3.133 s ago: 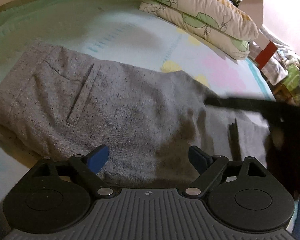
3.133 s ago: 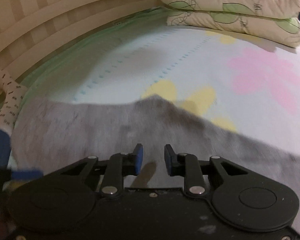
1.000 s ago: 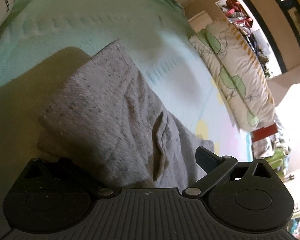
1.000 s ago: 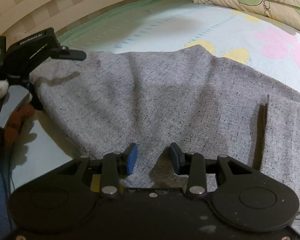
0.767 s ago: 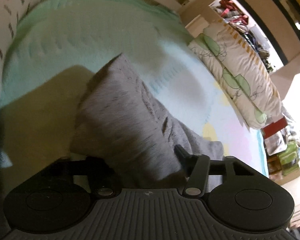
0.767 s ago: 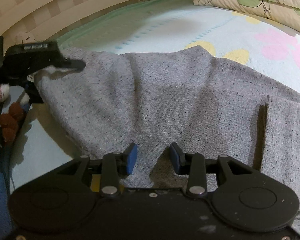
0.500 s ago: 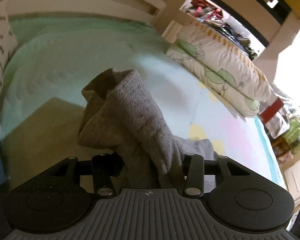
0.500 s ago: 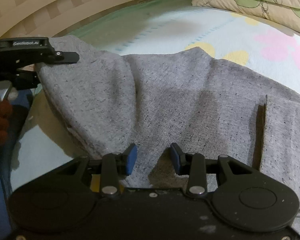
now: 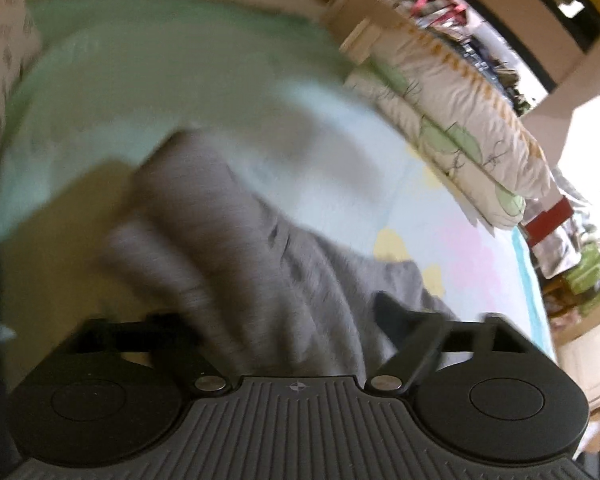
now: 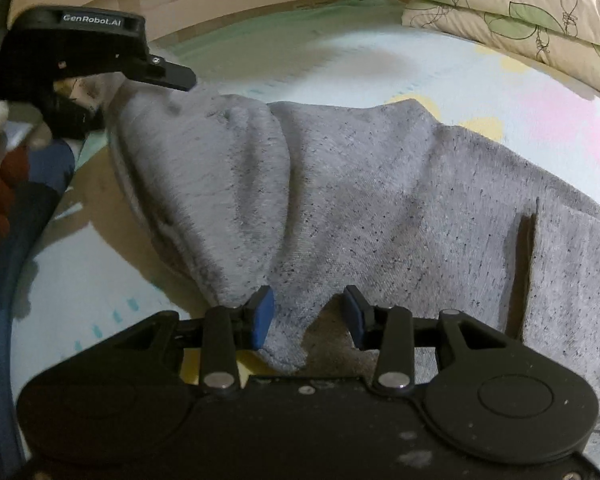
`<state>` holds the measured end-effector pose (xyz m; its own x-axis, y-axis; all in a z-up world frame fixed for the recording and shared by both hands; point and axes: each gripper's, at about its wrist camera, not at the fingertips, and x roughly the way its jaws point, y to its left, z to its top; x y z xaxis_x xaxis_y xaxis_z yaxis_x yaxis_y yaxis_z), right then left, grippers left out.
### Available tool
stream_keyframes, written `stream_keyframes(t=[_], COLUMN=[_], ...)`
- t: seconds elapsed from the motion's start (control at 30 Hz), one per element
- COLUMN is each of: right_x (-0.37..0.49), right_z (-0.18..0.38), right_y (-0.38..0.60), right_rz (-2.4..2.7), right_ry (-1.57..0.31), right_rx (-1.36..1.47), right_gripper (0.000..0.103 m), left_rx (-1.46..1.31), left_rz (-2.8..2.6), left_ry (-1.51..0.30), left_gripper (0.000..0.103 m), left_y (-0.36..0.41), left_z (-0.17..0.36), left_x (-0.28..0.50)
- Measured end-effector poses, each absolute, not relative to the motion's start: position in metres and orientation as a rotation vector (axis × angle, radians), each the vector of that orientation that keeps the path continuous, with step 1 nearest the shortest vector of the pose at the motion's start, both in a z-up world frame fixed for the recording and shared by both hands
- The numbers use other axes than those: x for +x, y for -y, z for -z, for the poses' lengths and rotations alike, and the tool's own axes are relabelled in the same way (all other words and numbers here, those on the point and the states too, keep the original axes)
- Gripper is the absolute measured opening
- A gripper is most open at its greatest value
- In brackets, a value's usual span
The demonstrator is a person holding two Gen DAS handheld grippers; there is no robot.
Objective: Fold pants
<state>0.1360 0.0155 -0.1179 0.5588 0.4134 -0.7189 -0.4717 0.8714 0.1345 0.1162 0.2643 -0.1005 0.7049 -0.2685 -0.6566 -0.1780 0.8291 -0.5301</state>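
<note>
Left gripper [image 10: 156,76] raised pants [image 10: 380,208] end higher, jaws wide around bunched cloth; right gripper [image 10: 306,316] low, part-open, empty.

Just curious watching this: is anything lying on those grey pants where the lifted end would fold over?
Nothing visible does. The pants lie bare past the raised end, and the pillows sit apart at the head of the bed.

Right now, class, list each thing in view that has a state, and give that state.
Grey pants: lying on the bed, left end lifted and bunched.
Left gripper: jaws wide apart, cloth between them.
Right gripper: open, pants edge between its fingers.
Pillows: stacked.
</note>
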Motion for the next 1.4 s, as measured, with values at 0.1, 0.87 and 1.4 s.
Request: stream_keyframes(t=[0.1,0.87,1.4], right_x=[0.14,0.143,0.134], right_z=[0.118,0.114,0.1], right_y=[-0.014,-0.012,0.036], right_rz=[-0.523,-0.521,-0.521], right_ry=[-0.832,-0.844,-0.779], right_rx=[-0.077,-0.051,0.11], right_gripper=[0.043,0.043,0.028], left_rx=[-0.645,-0.689,-0.431], left_rz=[0.034,0.005,0.231], left_ry=[-0.844,-0.813,-0.604], left_gripper=[0.09,0.019,0.016], left_y=[-0.278,-0.319,-0.196], left_z=[0.112,0.11,-0.003], left_x=[0.122,0.141,0.108])
